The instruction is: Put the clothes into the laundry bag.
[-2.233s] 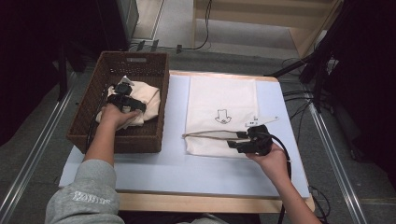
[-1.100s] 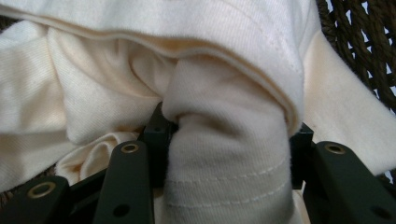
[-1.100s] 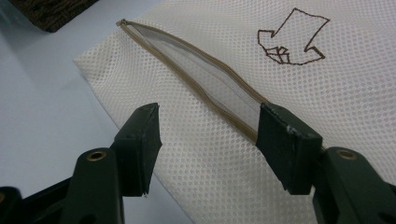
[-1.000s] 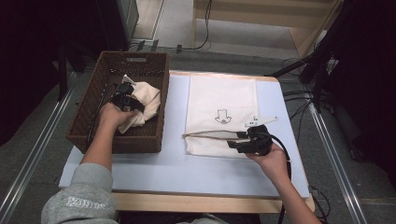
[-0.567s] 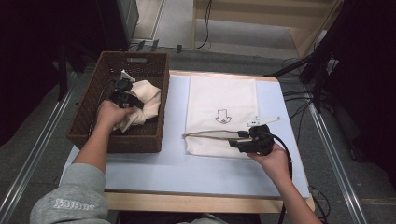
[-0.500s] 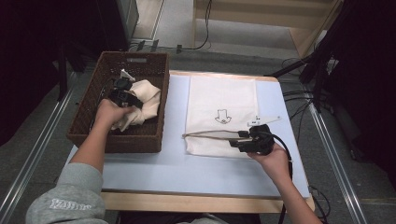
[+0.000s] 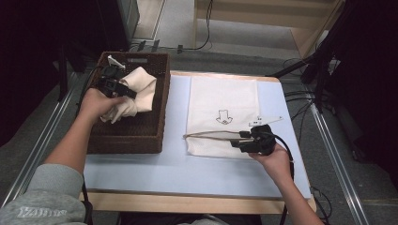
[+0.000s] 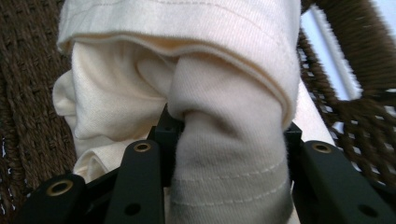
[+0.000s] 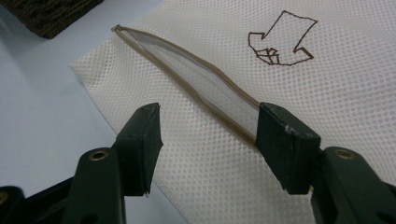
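My left tongs (image 8: 229, 154) grip the cloth (image 7: 136, 91) over the basket (image 7: 141, 136) — my right tongs (image 9: 208, 140) rest open on the bag (image 7: 223, 101), astride its zip (image 9: 187, 88), on the surface (image 7: 178, 168).

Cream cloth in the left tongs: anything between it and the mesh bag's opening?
The basket's right wall stands between the cream cloth, clamped in the left tongs, and the mesh bag. Beyond it nothing visible blocks the zipper opening, where the right tongs rest.

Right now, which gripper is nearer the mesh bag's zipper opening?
Right. The right gripper sits at the zipper opening; the left gripper is across in the basket, clamping the cloth.
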